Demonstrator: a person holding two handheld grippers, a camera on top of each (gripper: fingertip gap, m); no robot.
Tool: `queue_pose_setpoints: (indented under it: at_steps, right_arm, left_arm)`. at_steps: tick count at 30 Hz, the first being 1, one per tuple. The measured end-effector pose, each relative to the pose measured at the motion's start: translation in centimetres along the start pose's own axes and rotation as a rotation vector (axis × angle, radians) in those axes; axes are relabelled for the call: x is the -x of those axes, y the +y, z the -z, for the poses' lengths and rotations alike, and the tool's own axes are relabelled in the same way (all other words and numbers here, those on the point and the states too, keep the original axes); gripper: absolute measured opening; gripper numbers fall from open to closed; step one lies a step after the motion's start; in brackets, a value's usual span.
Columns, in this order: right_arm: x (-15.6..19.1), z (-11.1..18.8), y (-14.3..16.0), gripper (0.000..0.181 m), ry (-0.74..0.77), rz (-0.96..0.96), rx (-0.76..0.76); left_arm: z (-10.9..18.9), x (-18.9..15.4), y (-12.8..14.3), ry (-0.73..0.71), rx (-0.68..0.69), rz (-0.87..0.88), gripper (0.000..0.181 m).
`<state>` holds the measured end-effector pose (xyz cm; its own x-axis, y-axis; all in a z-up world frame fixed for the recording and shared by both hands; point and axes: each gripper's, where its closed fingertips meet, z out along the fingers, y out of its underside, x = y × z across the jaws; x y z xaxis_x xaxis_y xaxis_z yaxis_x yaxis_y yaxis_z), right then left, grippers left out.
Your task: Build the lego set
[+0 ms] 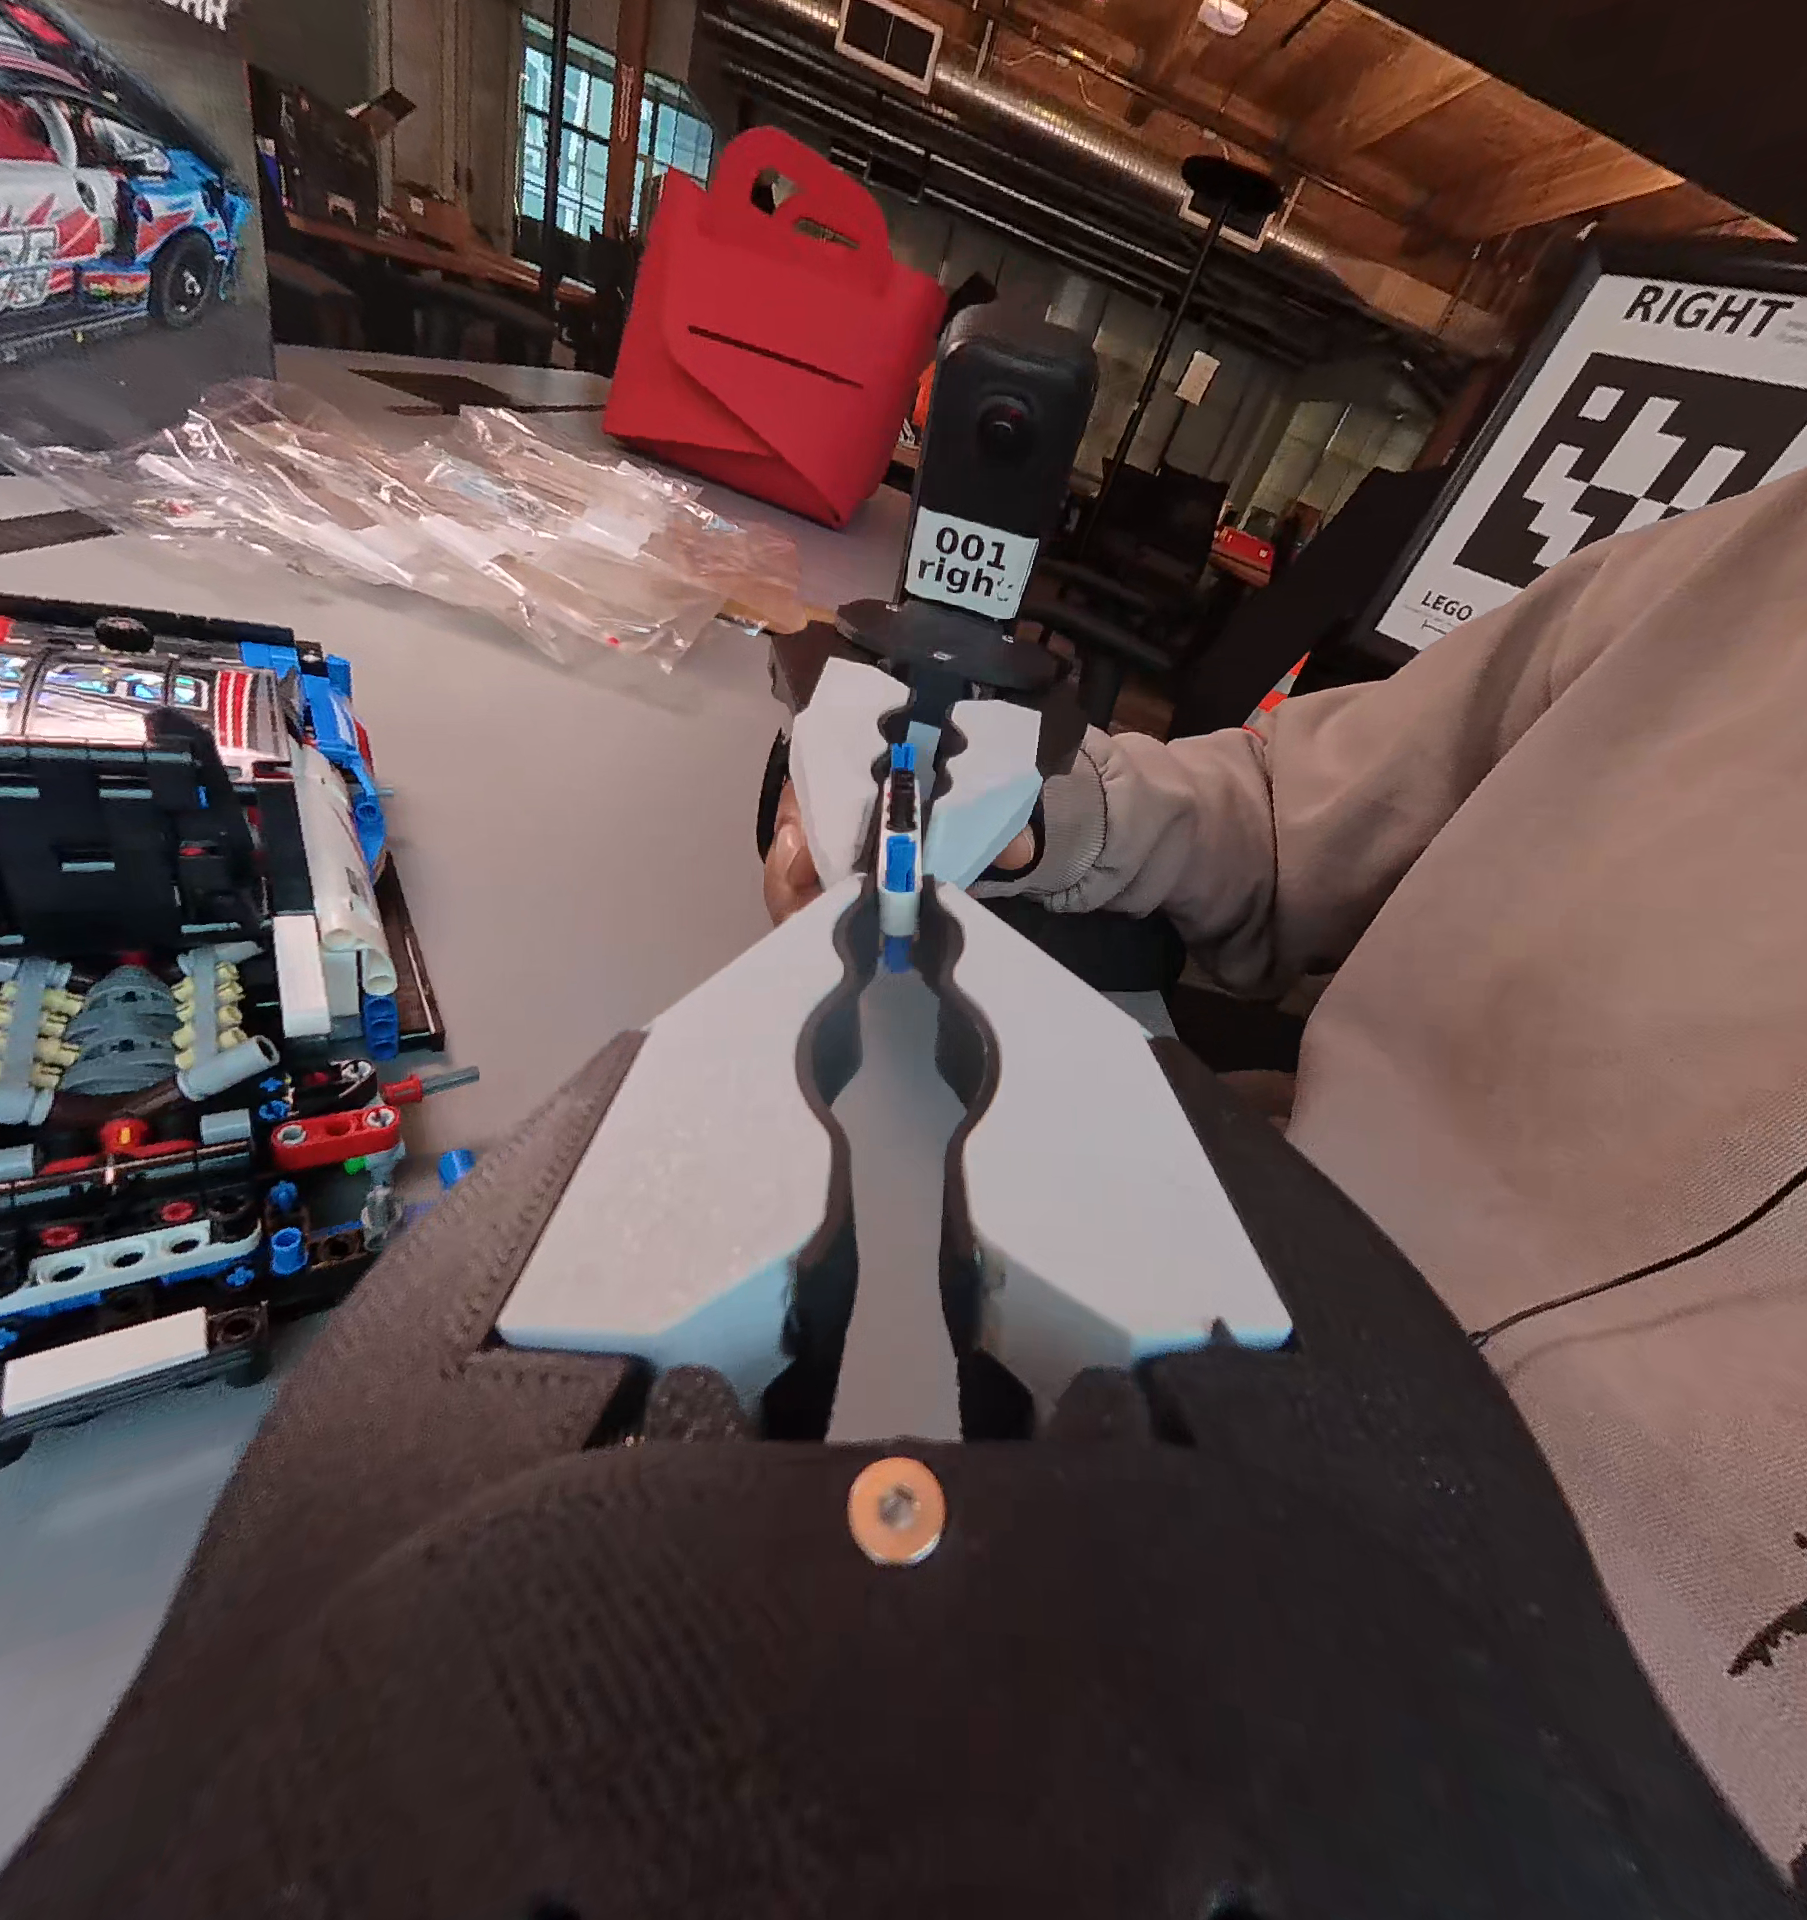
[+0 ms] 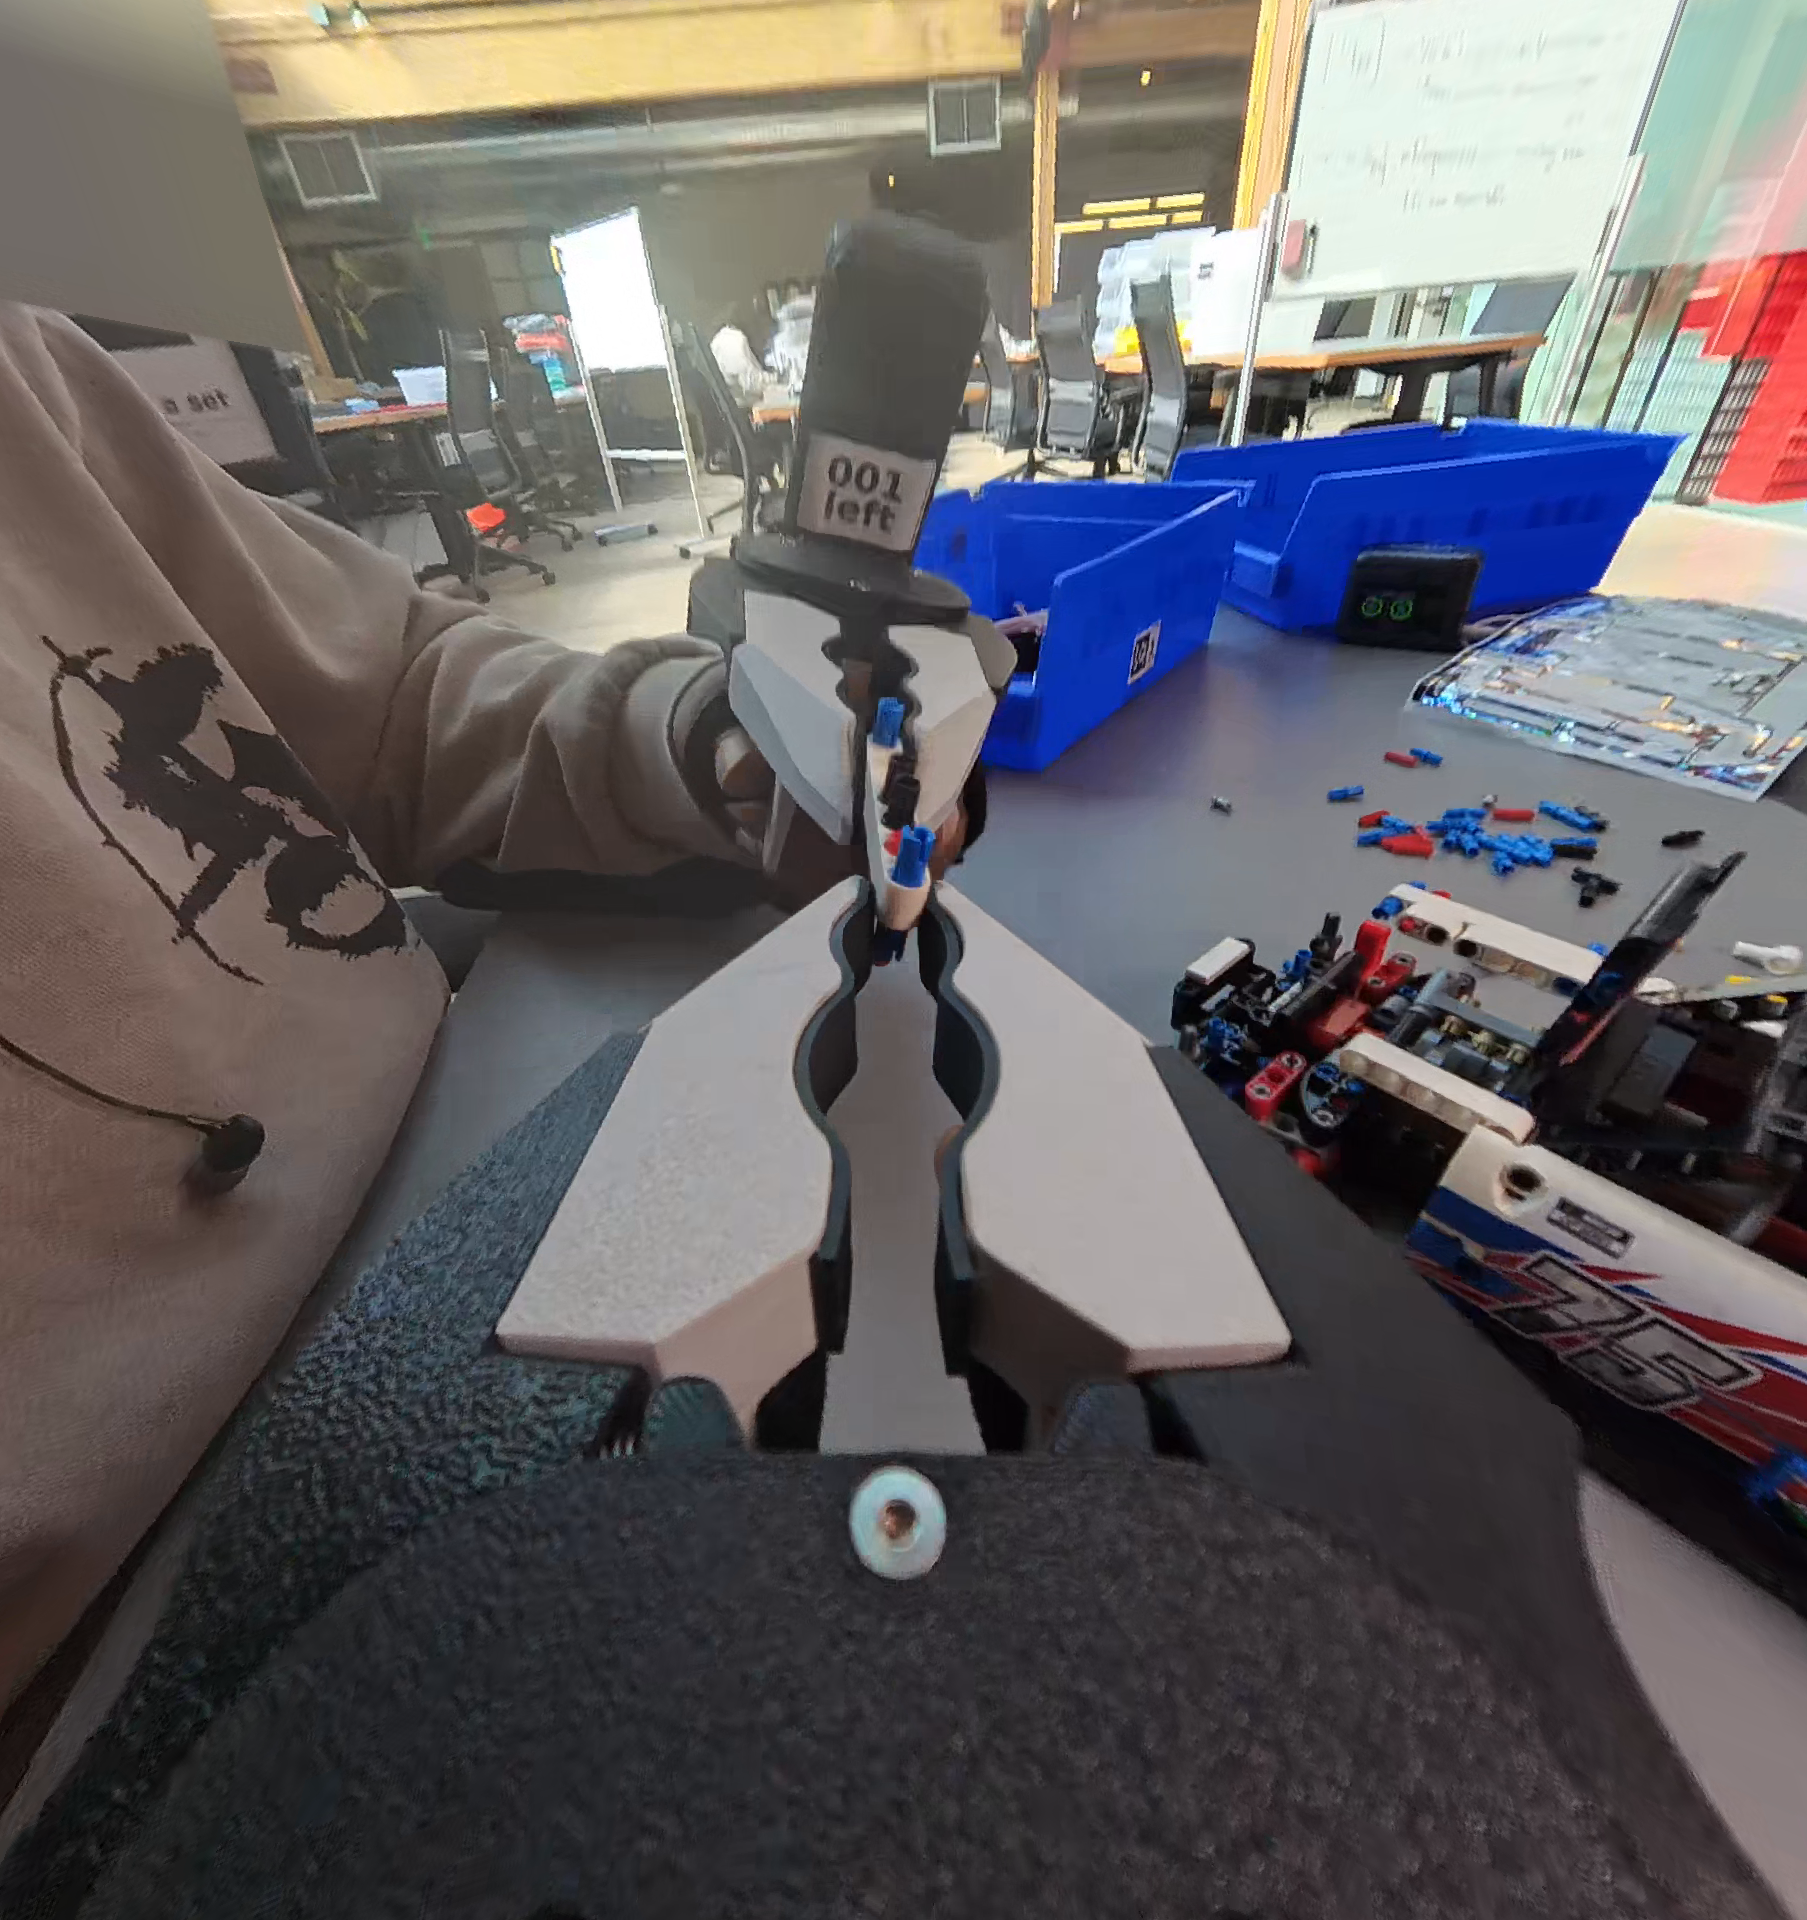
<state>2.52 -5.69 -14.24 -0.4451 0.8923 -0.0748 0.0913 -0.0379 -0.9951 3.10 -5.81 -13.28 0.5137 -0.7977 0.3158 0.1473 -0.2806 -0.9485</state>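
Writing can be read in several places. In the left wrist view, a white sticker point(image 1: 972, 566) with black print sits on the black camera point(image 1: 1003, 416). A white sign board point(image 1: 1647, 457) at the right carries black lettering above and below a black-and-white square marker. The set box point(image 1: 88, 177) shows printed markings on its pictured car.

In the right wrist view, a similar white label point(image 2: 863, 499) sits on the other black camera point(image 2: 894, 322). The model car point(image 2: 1626, 1320) bears large printed digits on its white side panel. A whiteboard point(image 2: 1450, 135) holds handwriting, probably too faint to read. A small sticker point(image 2: 1145, 657) marks a blue bin point(image 2: 1086, 582), and a small black device point(image 2: 1408, 597) shows green symbols.
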Motion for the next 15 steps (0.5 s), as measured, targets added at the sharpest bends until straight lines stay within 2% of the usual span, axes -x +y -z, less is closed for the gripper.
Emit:
queue_pose_setpoints:
  at_steps: [3,7,9,10,15]
  right_arm:
    - [0.0,0.1,1.4,0.01,-0.011,0.029,0.095]
    - [-0.2,0.3,1.5,0.022,-0.01,0.044,0.14]
    - [-0.2,0.2,1.9,0.017,-0.017,0.03,0.163]
    - [-0.1,0.1,2.1,0.008,-0.019,0.034,0.165]
    - [-0.1,0.0,1.5,0.006,-0.025,-0.016,0.105]
  left_arm:
    - [0.3,0.4,1.1,-0.009,0.105,0.017,0.005]
    - [0.9,0.8,2.1,-0.031,0.181,0.021,0.005]
    - [0.8,0.8,2.5,-0.024,0.206,0.035,0.005]
    - [0.7,0.9,2.7,-0.026,0.214,0.041,0.005]
    - [0.6,0.8,1.9,-0.025,0.143,0.033,0.009]
